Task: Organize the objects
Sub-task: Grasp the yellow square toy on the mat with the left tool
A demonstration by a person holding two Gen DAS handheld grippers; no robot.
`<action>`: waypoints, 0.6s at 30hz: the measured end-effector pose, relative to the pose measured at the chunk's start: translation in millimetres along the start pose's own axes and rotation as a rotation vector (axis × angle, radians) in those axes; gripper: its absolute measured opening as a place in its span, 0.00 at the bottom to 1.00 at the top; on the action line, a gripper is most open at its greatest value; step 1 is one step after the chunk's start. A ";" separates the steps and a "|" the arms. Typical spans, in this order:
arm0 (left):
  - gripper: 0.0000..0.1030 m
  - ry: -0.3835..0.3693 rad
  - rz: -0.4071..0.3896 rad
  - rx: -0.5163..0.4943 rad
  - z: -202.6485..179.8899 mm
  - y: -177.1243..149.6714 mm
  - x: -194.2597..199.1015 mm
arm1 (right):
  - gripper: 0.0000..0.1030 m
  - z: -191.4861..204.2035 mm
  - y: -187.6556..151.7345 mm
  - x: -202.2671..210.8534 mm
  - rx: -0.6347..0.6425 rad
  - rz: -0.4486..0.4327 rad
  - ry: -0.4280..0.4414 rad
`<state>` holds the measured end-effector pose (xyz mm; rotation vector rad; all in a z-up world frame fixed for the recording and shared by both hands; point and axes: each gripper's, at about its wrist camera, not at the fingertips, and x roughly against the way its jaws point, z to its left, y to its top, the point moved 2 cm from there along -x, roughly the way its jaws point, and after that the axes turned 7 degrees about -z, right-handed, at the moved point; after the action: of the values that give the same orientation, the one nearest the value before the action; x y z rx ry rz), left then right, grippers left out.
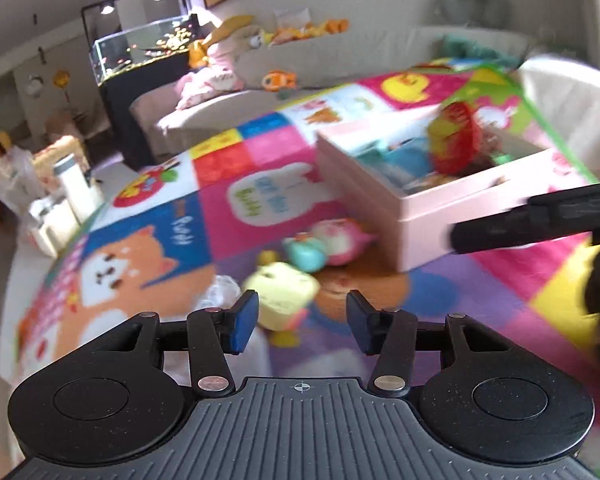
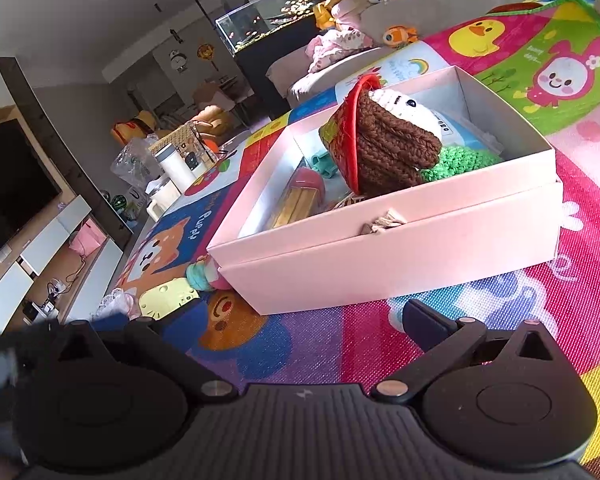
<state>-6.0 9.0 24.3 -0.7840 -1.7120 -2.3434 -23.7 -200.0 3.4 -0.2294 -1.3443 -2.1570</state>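
Stood parted and empty, the left gripper [image 1: 302, 322], aimed low at the yellow toy [image 1: 282, 288] on the play mat [image 1: 260, 152], probably next for the pink box [image 2: 380, 248]. Already lay in that box, the crocheted doll [image 2: 396, 140]. Spread wide over bare mat, the right gripper [image 2: 260, 320], fingers grasping nothing.

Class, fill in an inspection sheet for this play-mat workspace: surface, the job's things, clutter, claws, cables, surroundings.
Surface: colourful play mat, on the floor.
Job's things: pink box, open; crochet doll lying inside with other small items; yellow toy and teal-pink toy on the mat beside the box.
Clutter: bottles and bags at the mat's far edge.
Claws: left claw open, empty; right claw spread wide, empty, one finger hidden.
Cables: wires on the TV unit's shelf.
Surroundings: sofa with plush toys, fish tank.
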 end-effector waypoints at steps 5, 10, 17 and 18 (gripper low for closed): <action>0.53 0.017 0.029 -0.042 9.8 4.8 -29.5 | 1.00 -0.1 0.1 -0.1 0.001 0.000 -0.001; 0.50 -0.005 0.079 -0.047 12.8 3.1 -57.2 | 1.00 -0.9 0.0 0.0 0.007 0.002 -0.004; 0.49 -0.138 0.005 0.118 9.1 -5.9 -4.2 | 1.00 0.1 -0.3 -0.9 0.016 0.002 -0.008; 0.49 -0.161 -0.011 0.138 6.5 -11.3 8.7 | 1.00 1.1 -0.5 -1.0 0.021 0.002 -0.011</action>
<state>-15.8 20.6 20.4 -0.9628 -1.9218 -2.1931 -23.3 -198.5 3.1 -0.2355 -1.3714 -2.1420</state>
